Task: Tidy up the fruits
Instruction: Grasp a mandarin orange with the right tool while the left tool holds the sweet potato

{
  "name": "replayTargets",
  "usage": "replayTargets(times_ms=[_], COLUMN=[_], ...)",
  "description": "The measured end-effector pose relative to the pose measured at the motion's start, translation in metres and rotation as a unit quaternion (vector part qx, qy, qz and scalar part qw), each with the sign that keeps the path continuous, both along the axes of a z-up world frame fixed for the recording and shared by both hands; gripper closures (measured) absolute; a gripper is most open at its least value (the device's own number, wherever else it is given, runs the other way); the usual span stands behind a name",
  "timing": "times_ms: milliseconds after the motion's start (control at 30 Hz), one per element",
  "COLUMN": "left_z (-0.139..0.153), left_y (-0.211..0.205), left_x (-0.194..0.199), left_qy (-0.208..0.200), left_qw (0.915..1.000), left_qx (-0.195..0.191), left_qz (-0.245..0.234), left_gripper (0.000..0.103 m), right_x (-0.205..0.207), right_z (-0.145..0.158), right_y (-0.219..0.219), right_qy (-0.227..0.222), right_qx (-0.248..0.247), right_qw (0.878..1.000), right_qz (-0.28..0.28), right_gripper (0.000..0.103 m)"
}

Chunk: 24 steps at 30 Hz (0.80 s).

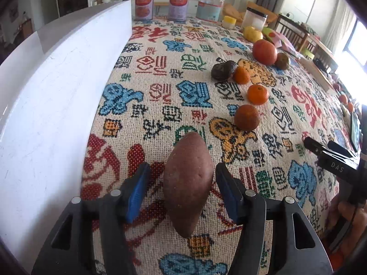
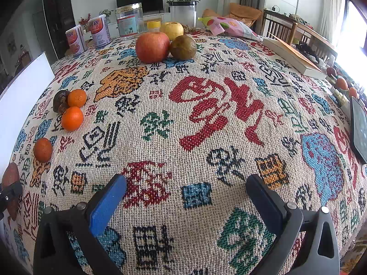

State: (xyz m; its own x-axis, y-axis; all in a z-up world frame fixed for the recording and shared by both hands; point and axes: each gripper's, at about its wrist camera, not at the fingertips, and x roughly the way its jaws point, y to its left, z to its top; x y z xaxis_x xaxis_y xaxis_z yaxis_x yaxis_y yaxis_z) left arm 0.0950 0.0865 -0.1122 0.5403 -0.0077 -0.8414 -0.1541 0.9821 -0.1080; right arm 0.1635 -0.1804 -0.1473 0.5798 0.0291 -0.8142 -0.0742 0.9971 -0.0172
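Observation:
A reddish-brown sweet potato (image 1: 188, 183) lies on the patterned cloth between the blue pads of my open left gripper (image 1: 182, 171); the pads stand apart from its sides. It also shows at the left edge of the right wrist view (image 2: 10, 178). Beyond it a row of fruit runs away: a dull orange (image 1: 247, 117), two tangerines (image 1: 257, 94) (image 1: 241, 75), a dark fruit (image 1: 223, 70), a red apple (image 1: 264, 52), a brownish-green fruit (image 1: 282, 61) and a yellow fruit (image 1: 252, 34). My right gripper (image 2: 186, 186) is open and empty above bare cloth; it shows in the left wrist view (image 1: 330, 153).
A white box wall (image 1: 57, 96) stands along the left. Two cans (image 1: 144, 4), clear jars (image 1: 209, 5), a snack bag (image 2: 227, 26), a book (image 2: 296, 58) and a tablet (image 2: 359, 126) sit around the table's far and right edges.

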Motion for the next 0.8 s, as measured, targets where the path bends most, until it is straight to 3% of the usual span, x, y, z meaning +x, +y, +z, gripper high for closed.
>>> replayTargets(times_ms=[333, 433, 533, 667, 733, 800], left_z=[0.002, 0.007, 0.012, 0.015, 0.013, 0.011], left_y=[0.0, -0.001, -0.004, -0.005, -0.004, -0.002], left_x=[-0.008, -0.013, -0.018, -0.019, -0.018, -0.016], left_qy=[-0.007, -0.015, -0.027, -0.035, -0.033, -0.029], left_qw=[0.9999, 0.9997, 0.9991, 0.9984, 0.9984, 0.9987], left_qx=[0.011, 0.012, 0.021, 0.031, 0.032, 0.027], left_qz=[-0.008, -0.014, -0.023, -0.032, -0.034, -0.032], left_gripper=[0.032, 0.032, 0.032, 0.032, 0.032, 0.032], right_x=[0.0, -0.005, -0.018, -0.035, -0.039, -0.035], right_z=[0.001, 0.009, 0.023, 0.033, 0.035, 0.031], right_y=[-0.001, -0.002, 0.005, 0.036, 0.054, 0.071], right_qy=[-0.001, -0.016, -0.05, -0.068, -0.067, -0.051], right_qx=[0.004, 0.028, 0.075, 0.111, 0.118, 0.122], right_qw=[1.0, 0.999, 0.994, 0.977, 0.968, 0.963], right_qz=[-0.002, 0.009, 0.062, 0.167, 0.213, 0.236], right_gripper=[0.0, 0.0, 0.0, 0.002, 0.007, 0.02])
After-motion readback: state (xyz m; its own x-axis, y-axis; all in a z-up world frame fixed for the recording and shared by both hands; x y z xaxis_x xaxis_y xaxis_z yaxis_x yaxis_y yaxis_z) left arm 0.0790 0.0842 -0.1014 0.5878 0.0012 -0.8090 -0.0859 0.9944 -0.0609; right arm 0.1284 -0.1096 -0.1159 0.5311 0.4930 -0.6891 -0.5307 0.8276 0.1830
